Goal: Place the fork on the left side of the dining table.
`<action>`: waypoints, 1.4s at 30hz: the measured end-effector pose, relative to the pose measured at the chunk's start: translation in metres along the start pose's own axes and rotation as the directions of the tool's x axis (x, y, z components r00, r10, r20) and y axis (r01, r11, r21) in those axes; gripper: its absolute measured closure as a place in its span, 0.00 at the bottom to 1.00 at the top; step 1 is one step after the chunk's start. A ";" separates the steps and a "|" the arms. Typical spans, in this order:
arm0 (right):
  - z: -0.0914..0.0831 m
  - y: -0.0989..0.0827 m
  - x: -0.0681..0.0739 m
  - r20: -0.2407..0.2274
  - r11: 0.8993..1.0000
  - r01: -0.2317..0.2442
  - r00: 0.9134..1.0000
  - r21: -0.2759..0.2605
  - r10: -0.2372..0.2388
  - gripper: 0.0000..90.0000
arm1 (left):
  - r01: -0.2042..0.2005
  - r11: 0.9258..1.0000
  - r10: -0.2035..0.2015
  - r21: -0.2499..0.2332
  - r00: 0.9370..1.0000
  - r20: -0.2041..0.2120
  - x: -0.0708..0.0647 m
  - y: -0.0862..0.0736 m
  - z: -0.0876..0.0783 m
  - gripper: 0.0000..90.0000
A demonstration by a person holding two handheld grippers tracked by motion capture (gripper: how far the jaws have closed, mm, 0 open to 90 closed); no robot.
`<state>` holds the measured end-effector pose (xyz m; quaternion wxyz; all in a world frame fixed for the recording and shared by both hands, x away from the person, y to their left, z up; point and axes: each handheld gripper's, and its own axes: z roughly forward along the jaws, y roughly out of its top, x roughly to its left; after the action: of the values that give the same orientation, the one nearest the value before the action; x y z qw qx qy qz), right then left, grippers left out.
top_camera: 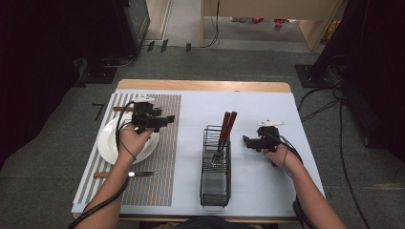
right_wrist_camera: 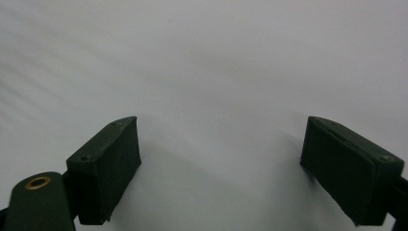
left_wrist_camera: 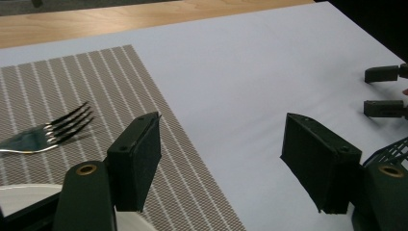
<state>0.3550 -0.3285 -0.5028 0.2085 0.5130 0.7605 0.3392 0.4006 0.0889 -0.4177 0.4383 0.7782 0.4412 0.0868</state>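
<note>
On the table (top_camera: 248, 87) there's a pale wood top, mostly covered by a smooth white sheet (top_camera: 267, 181), with the wood showing as a strip along the far edge. Left side has a woven placemat (top_camera: 153, 186), brown-grey with thin pale stripes, kinda ribbed looking in the left gripper view. A round white plate (top_camera: 107, 143) sits on it, glossy. A fork (left_wrist_camera: 45, 132) lies on the mat past the plate, shiny metal, four tines pointing toward the bare sheet. A knife (top_camera: 129, 174) with a wooden handle lies on the mat on the near side of the plate, blade pointing right.

Middle of the sheet: a black wire caddy (top_camera: 215, 183), long and rectangular, open grid sides. Two utensils with reddish-brown wooden handles (top_camera: 226, 126) stand leaning in its far end, and something metal is down inside, too small to tell what.

Left gripper (top_camera: 165, 119) hangs over the plate's far edge, jaws wide apart, nothing between them. Right gripper (top_camera: 247, 141) is just right of the caddy, low over bare sheet, jaws also spread wide and empty, flat black pads.

Plenty of open white sheet between mat and caddy, and to the right of the caddy out to the table edge.
</note>
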 end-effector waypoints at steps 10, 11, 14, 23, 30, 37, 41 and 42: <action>0.000 0.000 0.000 0.000 1.000 0.001 1.000 0.001 -0.001 0.14 | -0.054 0.998 0.053 0.020 0.997 0.062 -0.026 -0.013 0.020 0.32; 0.000 0.000 0.000 0.000 1.000 0.001 1.000 0.000 -0.001 0.14 | -0.063 0.998 0.060 0.032 0.996 0.067 -0.028 -0.015 0.023 0.32; 0.000 0.000 0.000 0.001 1.000 0.001 1.000 0.000 -0.001 0.14 | -0.098 0.994 0.096 0.044 0.994 0.059 -0.036 -0.021 0.032 0.31; 0.000 0.000 0.000 0.001 1.000 0.001 1.000 0.000 -0.001 0.14 | -0.144 0.986 0.139 0.079 0.988 0.061 -0.049 -0.031 0.049 0.29; 0.000 0.000 0.000 0.001 1.000 0.001 1.000 0.001 -0.001 0.14 | -0.146 0.979 0.138 0.140 0.988 0.065 -0.052 -0.039 0.064 0.28; 0.000 0.000 0.000 0.001 1.000 0.001 1.000 0.000 -0.001 0.14 | -0.181 0.964 0.174 0.193 0.983 0.051 -0.054 -0.045 0.074 0.27; 0.000 0.000 0.000 0.001 1.000 0.002 1.000 0.001 -0.002 0.14 | -0.173 0.966 0.166 0.194 0.985 0.052 -0.053 -0.047 0.076 0.24; 0.000 0.000 0.000 0.001 1.000 0.001 1.000 0.001 -0.001 0.14 | -0.182 0.964 0.175 0.193 0.983 0.051 -0.054 -0.048 0.076 0.24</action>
<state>0.3550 -0.3284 -0.5027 0.2088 0.5128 0.7608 0.3386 0.3790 0.0128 -0.4859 0.3568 0.8557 0.3683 0.0691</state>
